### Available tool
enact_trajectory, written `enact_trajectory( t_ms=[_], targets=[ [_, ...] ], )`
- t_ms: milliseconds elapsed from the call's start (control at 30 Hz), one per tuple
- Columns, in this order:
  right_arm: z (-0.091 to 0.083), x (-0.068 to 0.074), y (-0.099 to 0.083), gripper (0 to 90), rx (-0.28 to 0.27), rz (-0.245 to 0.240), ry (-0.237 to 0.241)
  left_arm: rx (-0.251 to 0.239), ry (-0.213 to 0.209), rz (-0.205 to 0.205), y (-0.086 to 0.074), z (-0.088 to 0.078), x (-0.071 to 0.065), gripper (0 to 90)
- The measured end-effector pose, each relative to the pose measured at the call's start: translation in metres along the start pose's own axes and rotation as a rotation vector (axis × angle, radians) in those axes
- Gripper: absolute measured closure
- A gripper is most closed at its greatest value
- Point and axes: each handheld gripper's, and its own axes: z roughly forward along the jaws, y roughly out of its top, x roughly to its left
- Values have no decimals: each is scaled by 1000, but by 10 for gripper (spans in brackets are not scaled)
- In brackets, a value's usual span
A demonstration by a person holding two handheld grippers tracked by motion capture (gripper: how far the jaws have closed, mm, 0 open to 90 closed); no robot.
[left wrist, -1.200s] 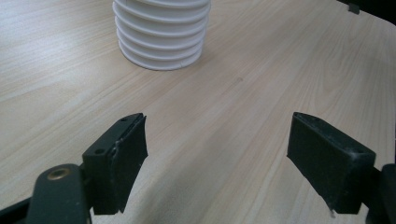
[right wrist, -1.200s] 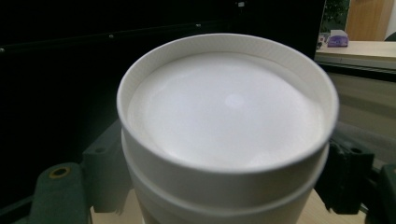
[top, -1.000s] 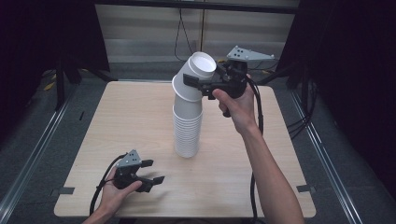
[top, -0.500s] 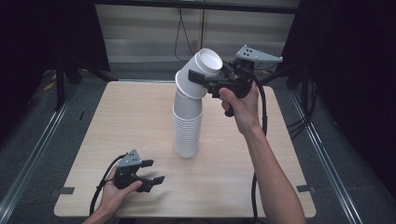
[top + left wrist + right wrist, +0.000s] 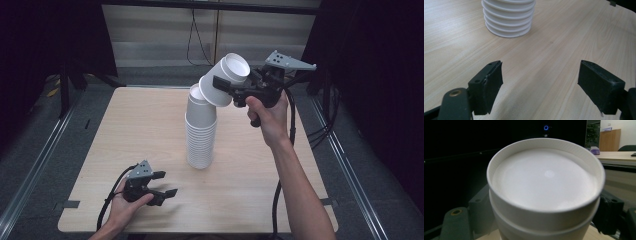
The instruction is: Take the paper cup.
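Right tool (image 5: 226, 89) (arm raised) clamps tilted cup (image 5: 226, 79).

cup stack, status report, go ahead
Right gripper shut on top cup, tilted, base at the stack's top. Left gripper open, empty, low over table. Nothing in the way.

No text, label, brand, number or sign can be read anywhere.

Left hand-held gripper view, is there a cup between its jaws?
No, the left hand-held gripper has only bare wooden table between its jaws, with the stack of white paper cups farther off.
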Motion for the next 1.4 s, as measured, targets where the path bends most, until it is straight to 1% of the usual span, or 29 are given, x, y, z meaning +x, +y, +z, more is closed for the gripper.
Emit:
enact_trajectory(
  t_ms=[133, 233, 400, 467, 533, 567, 833, 967, 1100, 1267, 1367, 1400],
  targets=[
    [-7, 0, 0, 202, 5, -8, -17, -2, 5, -2, 0, -1, 0, 197],
    [-12, -1, -1, 202, 13, -19, -41, -4, 8, 1, 0, -1, 0, 197],
    [-17, -4, -4, 202, 11, -13, -48, -5, 1, 3, 1, 1, -2, 197],
    [-22, -5, -5, 203, 13, -14, -60, -5, 2, 4, 1, 1, -1, 197],
    [-23, -5, -5, 203, 15, -12, -62, -6, 4, 1, 1, 1, -1, 197],
    [-27, -4, -7, 203, 20, -17, -70, -10, 7, -1, 1, 0, 0, 197],
    [-40, -2, -11, 204, 29, -22, -88, -26, 15, 5, 2, -2, 0, 197],
    [-45, 0, -17, 204, 51, -26, -95, -35, 14, 12, 3, -2, -2, 197],
    [-51, 6, -23, 204, 57, -29, -82, -43, 15, 10, 4, -3, -2, 196],
    [-51, 10, -35, 204, 90, -27, -69, -61, 13, 14, 8, -2, -3, 196],
    [-51, 15, -41, 204, 103, -23, -55, -65, 4, 22, 12, 0, -4, 197],
    [-51, 17, -42, 204, 100, -22, -46, -71, 3, 32, 15, 0, -5, 197]
  ],
)
